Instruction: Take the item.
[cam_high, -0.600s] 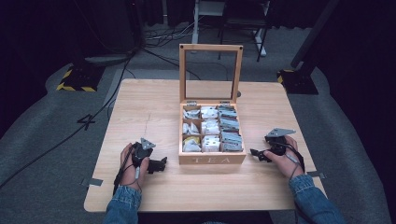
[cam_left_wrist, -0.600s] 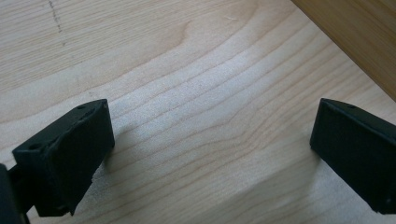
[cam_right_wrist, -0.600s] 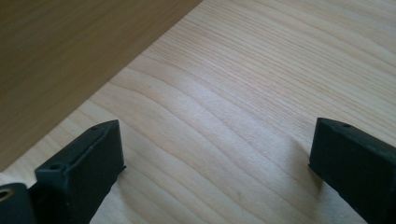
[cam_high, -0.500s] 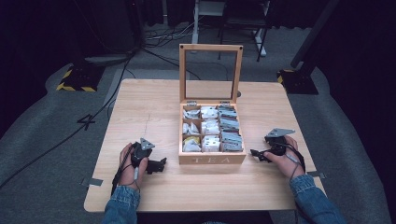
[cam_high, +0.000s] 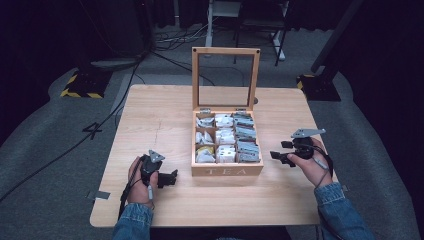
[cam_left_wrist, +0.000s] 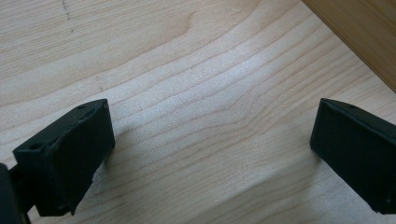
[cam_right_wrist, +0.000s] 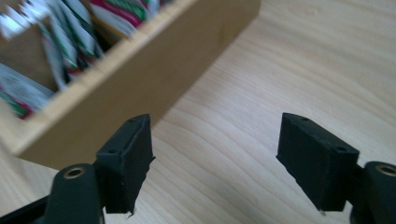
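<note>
Compared with the pictures from a moment before, almost nothing had changed: both grippers had stayed low beside the tea box and no tea bag had left its compartment. I judge that the work was not yet begun, or was paused.

On the left, the left gripper (cam_high: 167, 178) rested on the wooden table (cam_high: 150, 115), just beside the front left corner of the tea box (cam_high: 227, 170) but apart from it. In the left gripper view its jaws stood wide apart with only bare wood grain between them, and the box wall crossed the top right corner.

In the middle, the tea box stood with its lid (cam_high: 226, 80) upright at the back. Its nine compartments held tea bags (cam_high: 226, 136), mostly white and grey ones.

On the right, the right gripper (cam_high: 281, 156) hovered near the right wall of the box, also spread and holding nothing. In the right gripper view the wall rose at the upper left, with blurred tea bags behind it.

The open room was good: the table was bare on both sides and in front. The upright lid closed the way from behind, so an approach from above seemed the easiest one.
</note>
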